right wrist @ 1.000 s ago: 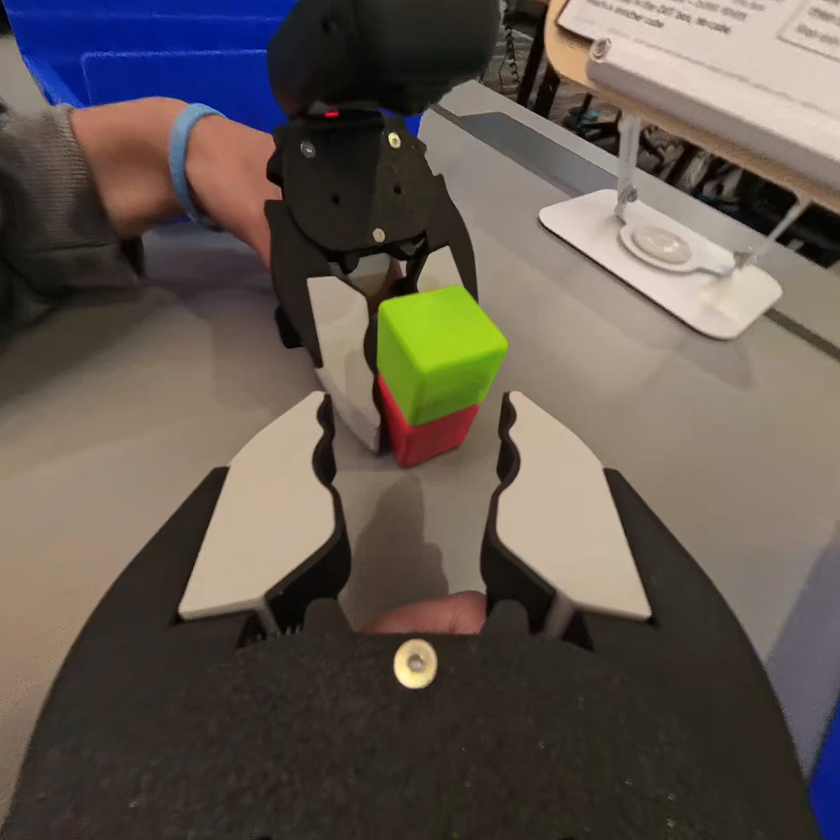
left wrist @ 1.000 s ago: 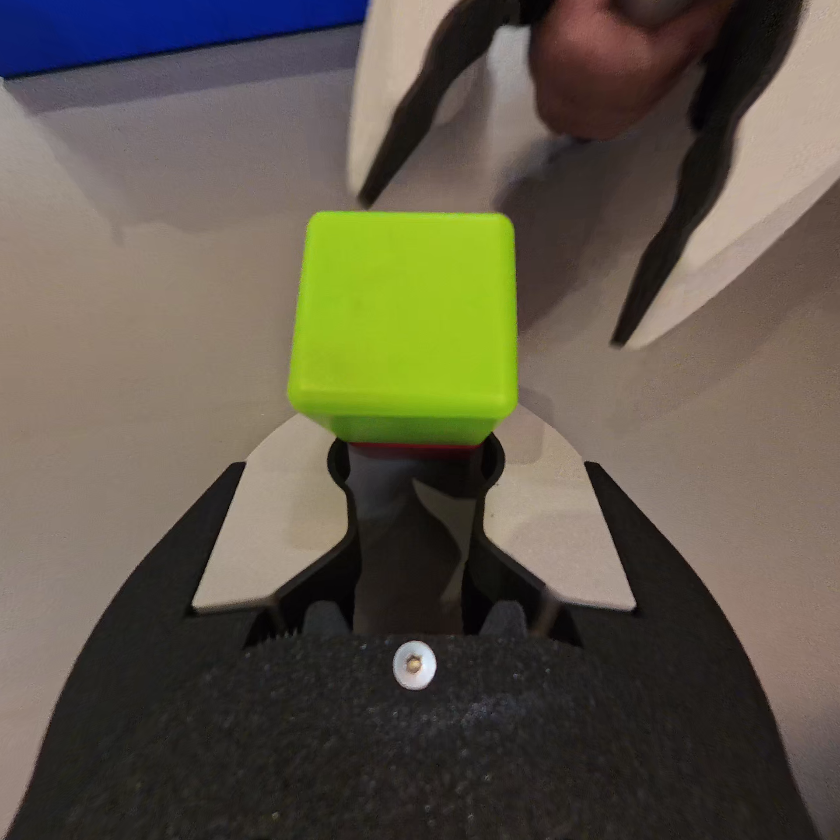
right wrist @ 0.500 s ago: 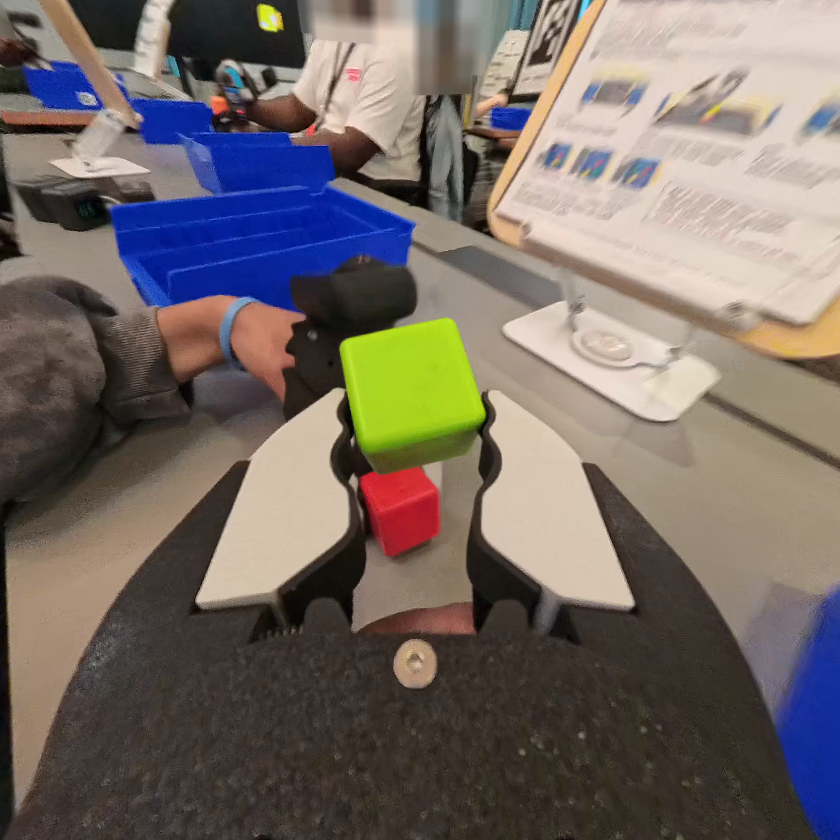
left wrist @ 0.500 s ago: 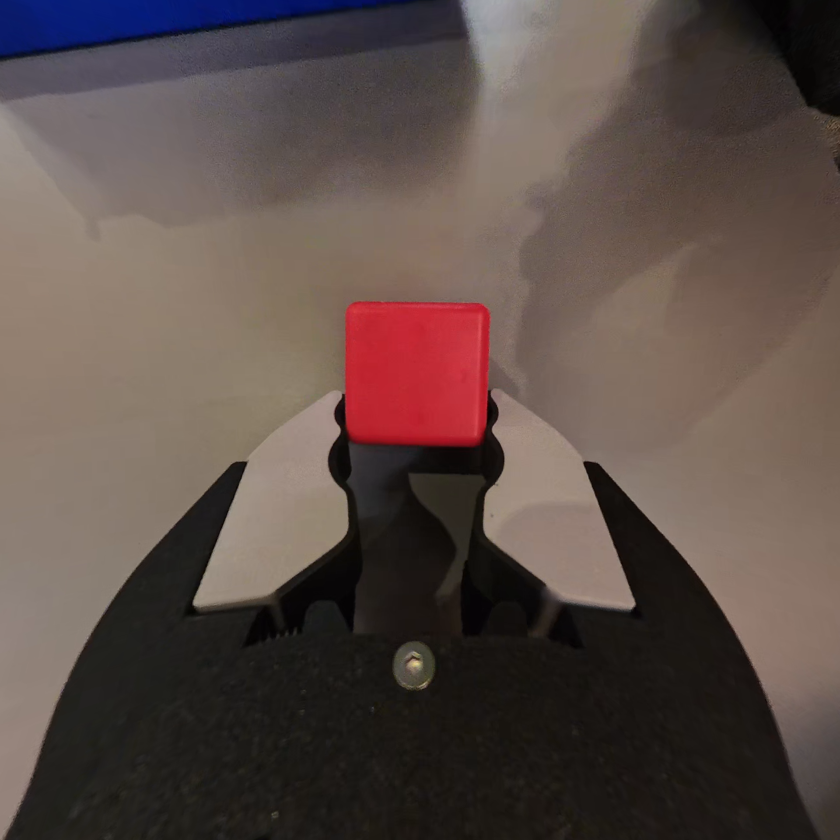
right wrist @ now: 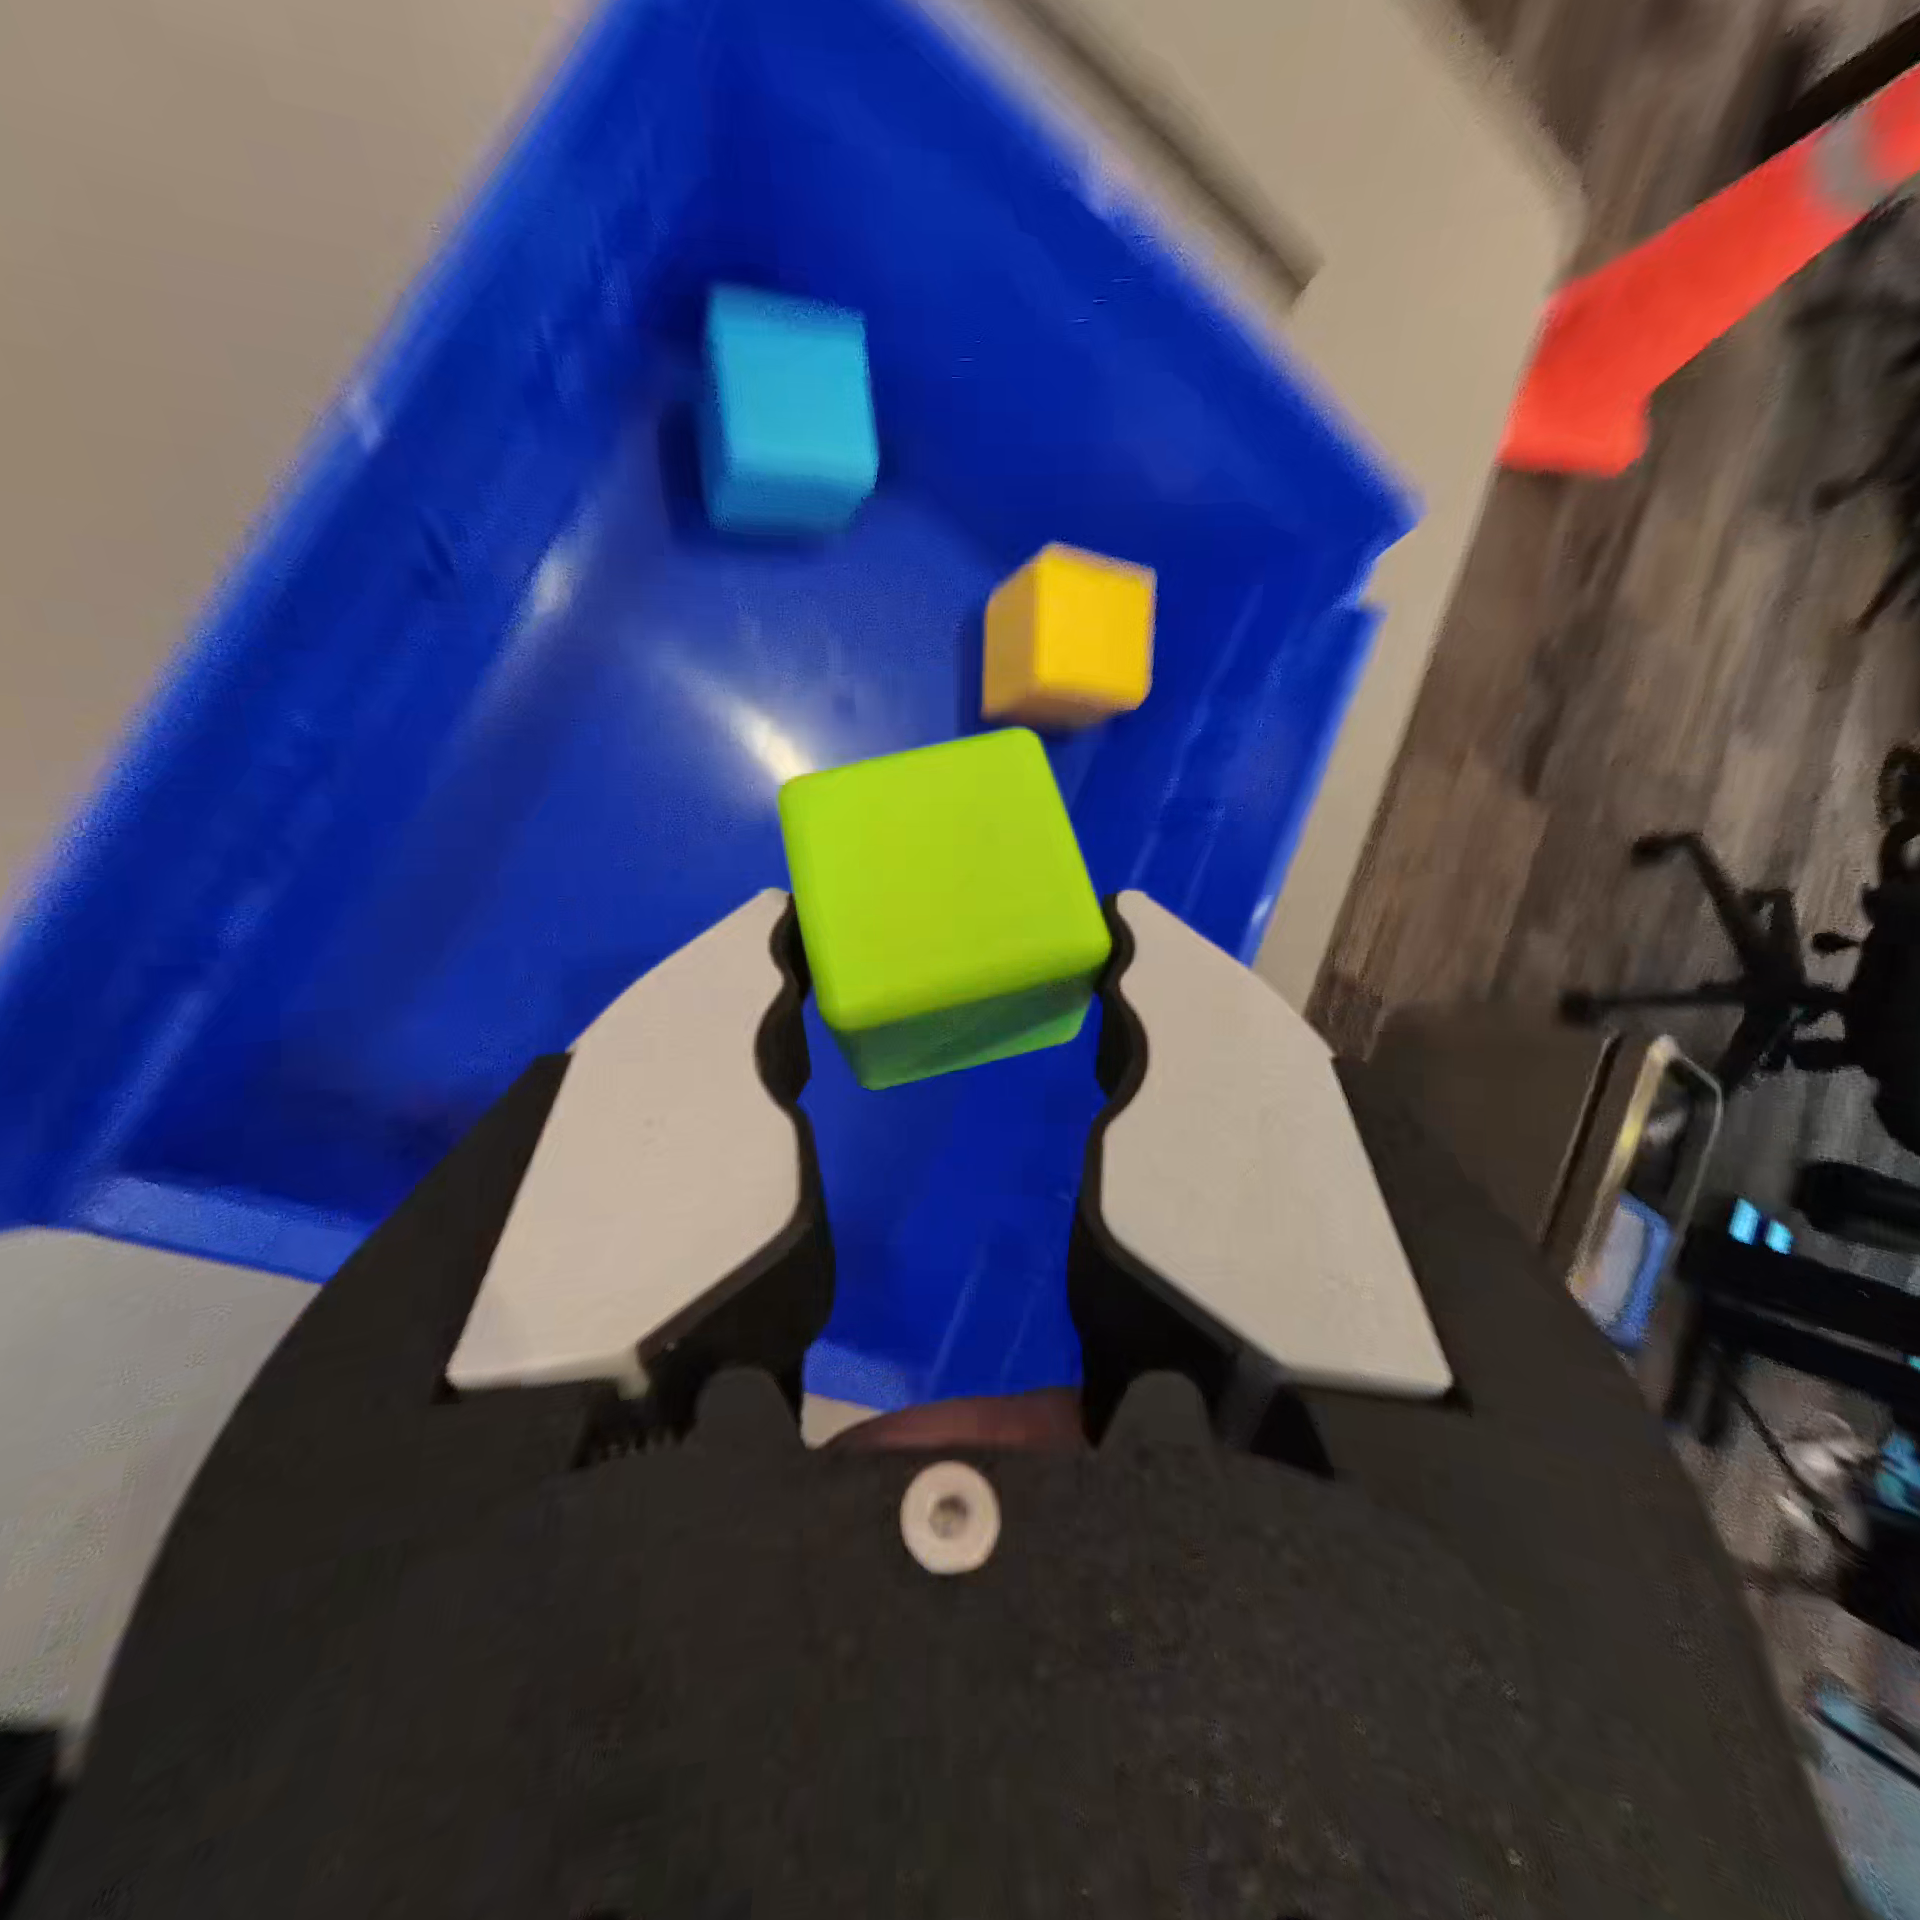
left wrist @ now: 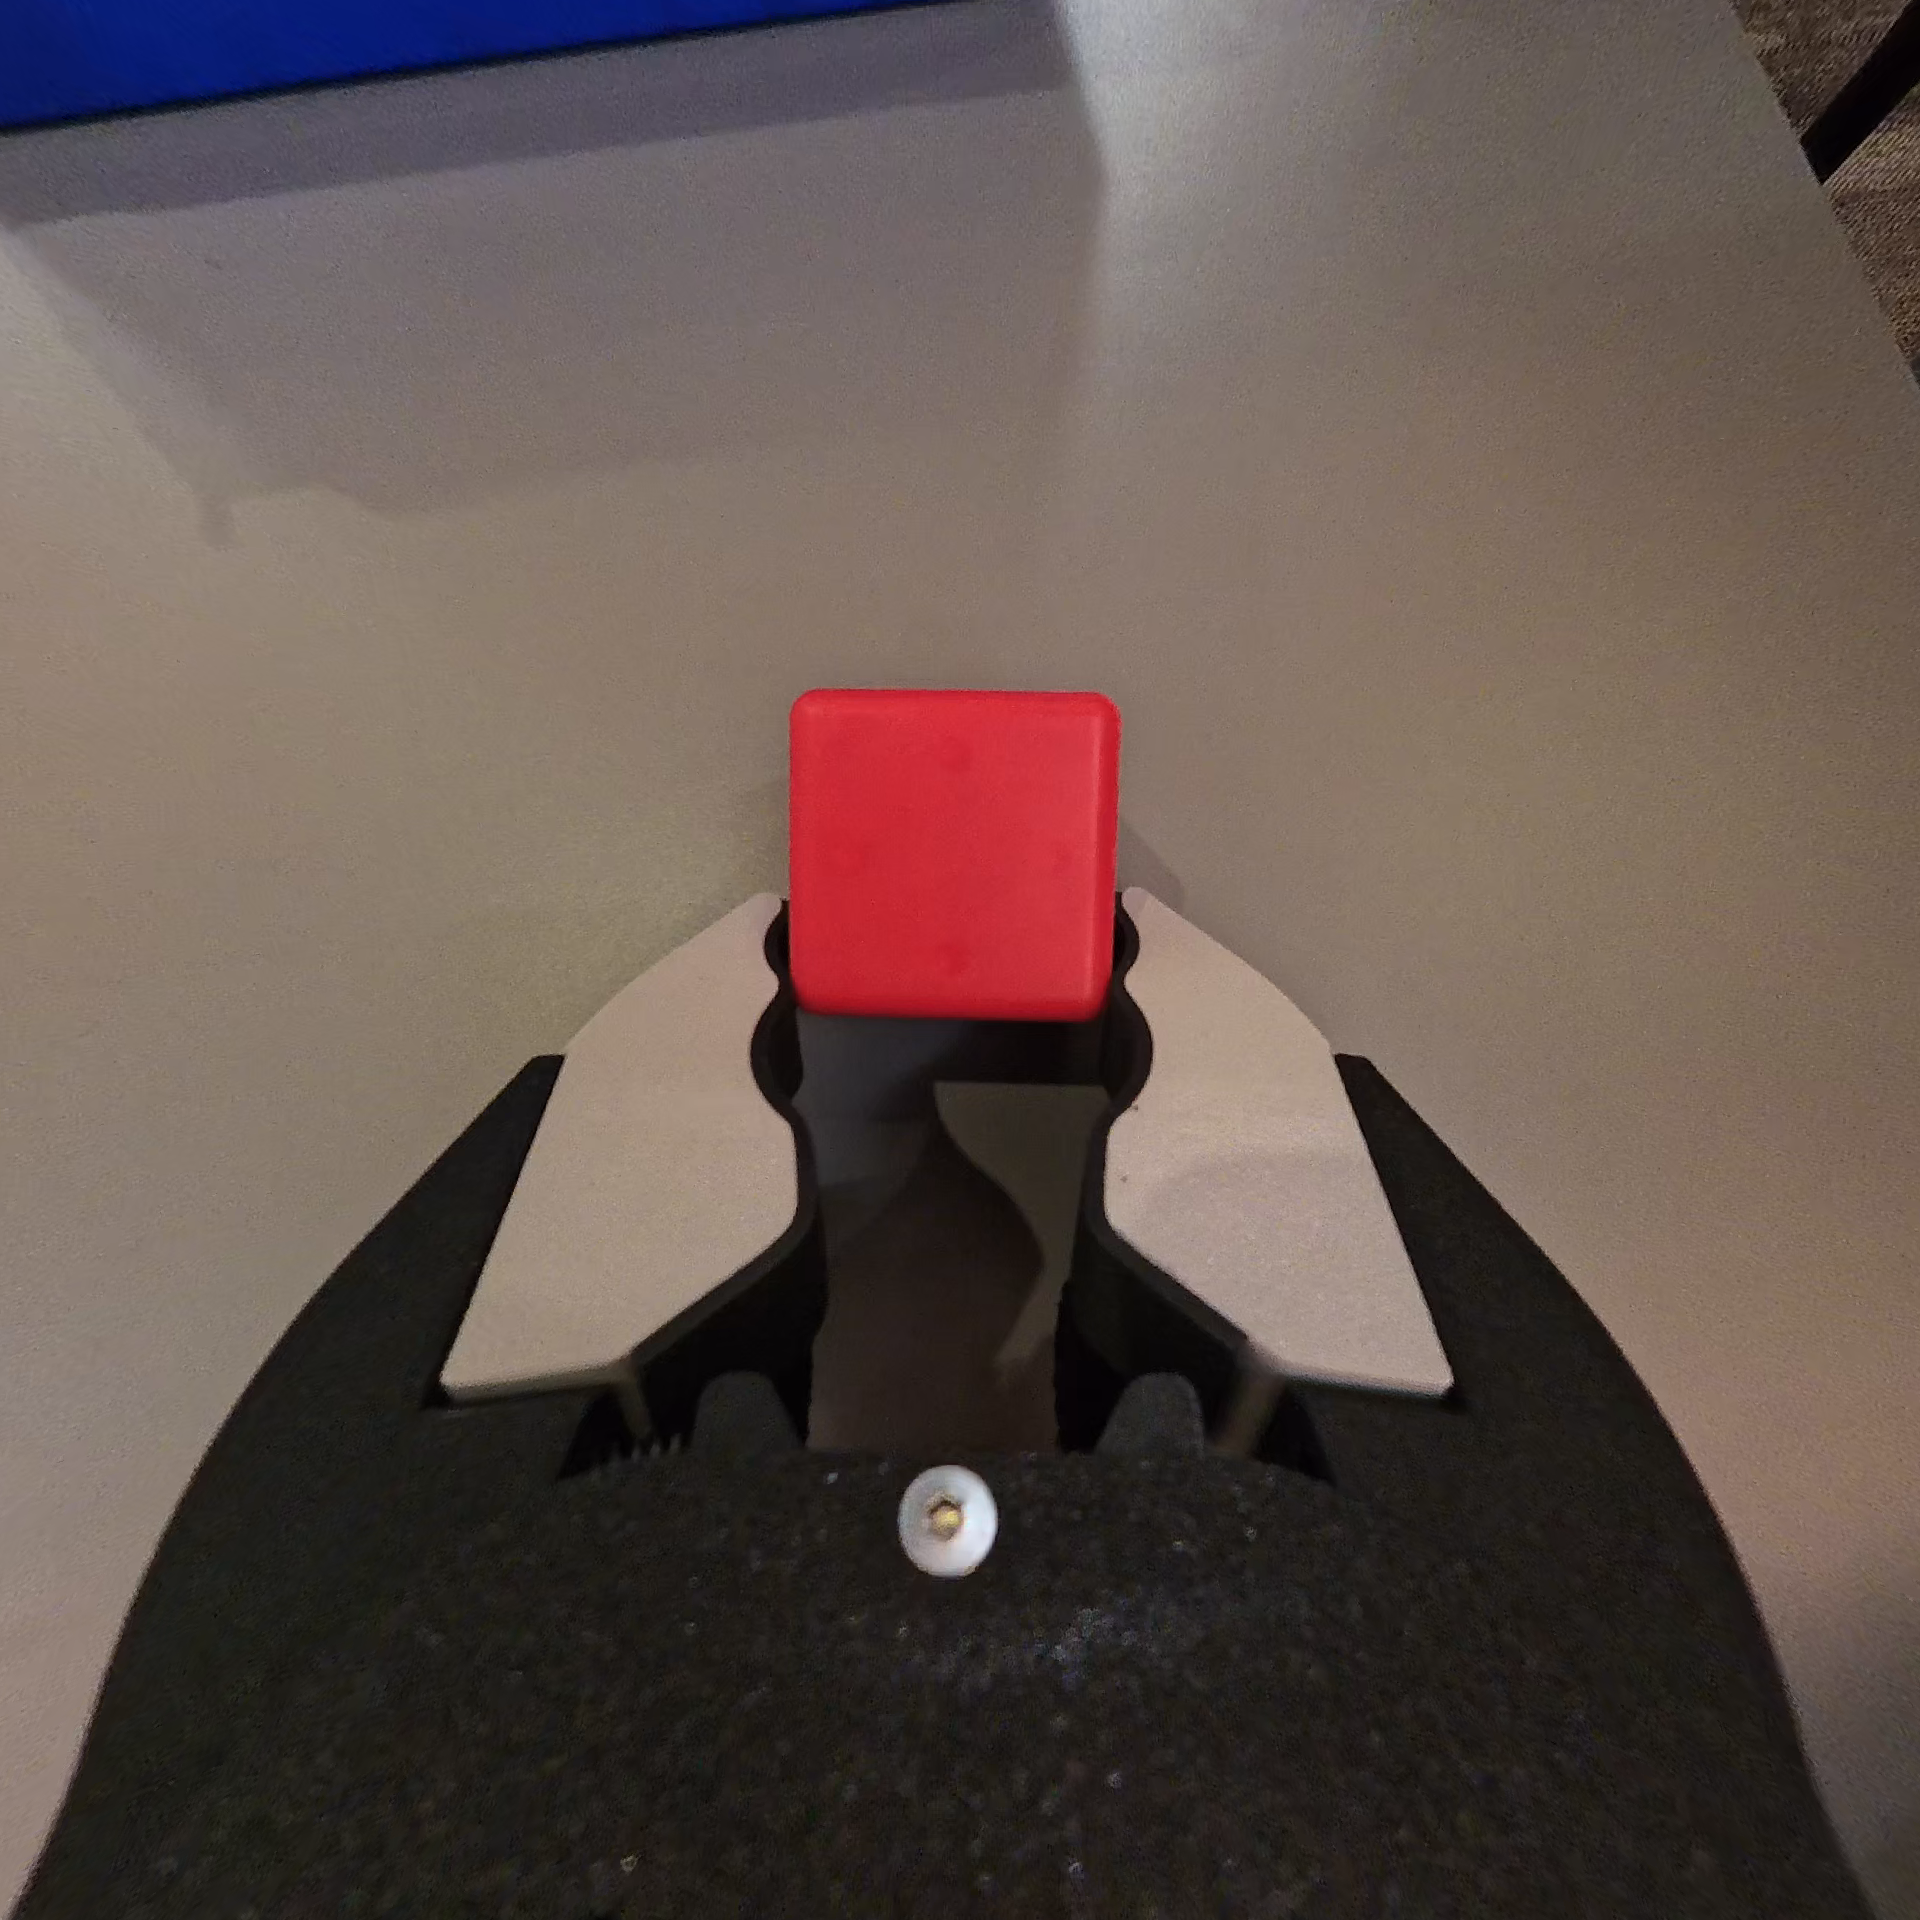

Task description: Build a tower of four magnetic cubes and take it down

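In the left wrist view, a red cube [left wrist: 953,854] rests on the grey table [left wrist: 416,727]. My left gripper [left wrist: 951,914] is shut on its sides from above. In the right wrist view, my right gripper [right wrist: 948,925] is shut on a green cube [right wrist: 940,899] and holds it in the air over a blue bin [right wrist: 364,779]. A light blue cube [right wrist: 787,407] and a yellow cube [right wrist: 1070,632] lie on the bin's floor, apart from each other. The right view is blurred by motion.
A blue edge [left wrist: 312,42] runs along the far side of the table in the left view. The table's right edge [left wrist: 1829,260] drops to a carpeted floor. Beyond the bin in the right view are a red strip [right wrist: 1683,301] and dark equipment [right wrist: 1818,1143].
My right gripper closed on the green cube, pulled it off the red cube, and swung it away over the blue bin. My left gripper stayed shut on the red cube.
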Demonstrator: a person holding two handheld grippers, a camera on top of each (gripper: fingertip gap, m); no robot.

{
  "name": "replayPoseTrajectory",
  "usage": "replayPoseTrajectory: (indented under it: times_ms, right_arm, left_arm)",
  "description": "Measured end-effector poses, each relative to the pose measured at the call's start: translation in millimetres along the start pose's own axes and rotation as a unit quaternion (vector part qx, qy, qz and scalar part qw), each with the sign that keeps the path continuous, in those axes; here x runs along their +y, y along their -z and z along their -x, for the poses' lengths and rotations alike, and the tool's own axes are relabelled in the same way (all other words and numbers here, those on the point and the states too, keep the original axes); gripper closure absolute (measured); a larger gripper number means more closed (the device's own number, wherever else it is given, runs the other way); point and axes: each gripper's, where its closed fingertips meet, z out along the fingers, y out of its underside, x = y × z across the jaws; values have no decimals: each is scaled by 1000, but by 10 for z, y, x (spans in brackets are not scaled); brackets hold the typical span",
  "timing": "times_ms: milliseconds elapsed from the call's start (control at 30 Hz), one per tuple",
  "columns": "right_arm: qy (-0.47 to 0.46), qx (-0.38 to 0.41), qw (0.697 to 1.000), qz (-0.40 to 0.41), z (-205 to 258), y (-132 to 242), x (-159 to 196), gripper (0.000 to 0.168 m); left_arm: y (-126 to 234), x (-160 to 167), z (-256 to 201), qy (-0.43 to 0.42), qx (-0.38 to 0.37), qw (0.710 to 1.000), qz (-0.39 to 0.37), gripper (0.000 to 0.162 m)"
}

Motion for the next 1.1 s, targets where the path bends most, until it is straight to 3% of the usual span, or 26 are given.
replayPoseTrajectory:
  times_ms: [100, 167, 333, 567, 633, 733, 800, 867, 967, 1033, 1100]
  right_arm:
    - [75, -33, 991, 110, 98, -401, 262, 114]
    - [100, -61, 983, 139, 199, -624, 292, 114]
    - [80, -117, 979, 144, 348, -1007, 236, 115]
    - [45, -150, 980, 125, 410, -1085, 211, 116]
    - [48, -139, 983, 111, 395, -1085, 206, 104]
    - [39, -105, 993, 36, 329, -816, -4, 100]
    - [5, -51, 997, -65, 243, -378, -255, 103]
    - [-55, -11, 977, -208, 318, 233, -489, 109]
    - [-109, -140, 908, -379, 1252, 950, -597, 112]
    - [-122, -263, 859, -422, 2073, 1151, -468, 113]
    - [-148, -332, 826, -432, 2693, 1182, -264, 114]
  left_arm:
    - [0, 0, 1, 1, 1, 1000, 0, 107]
    - [-1, 0, 1, 1, 1, 1000, 0, 107]
    - [-2, 0, 2, 1, 1, 1000, 0, 107]
    - [-6, 1, 3, 3, 2, 1000, 1, 107]
    - [-6, 0, 4, 3, 2, 1000, 1, 107]
    - [-7, 1, 4, 3, 2, 1000, 1, 107]
    - [-9, 0, 4, 3, 2, 1000, 1, 107]
    - [-10, 1, 5, 3, 2, 1000, 1, 107]
    - [-12, 0, 7, 3, 3, 1000, 1, 107]
    - [-13, 1, 7, 3, 3, 1000, 1, 107]
    - [-14, 0, 8, 3, 2, 1000, 1, 107]
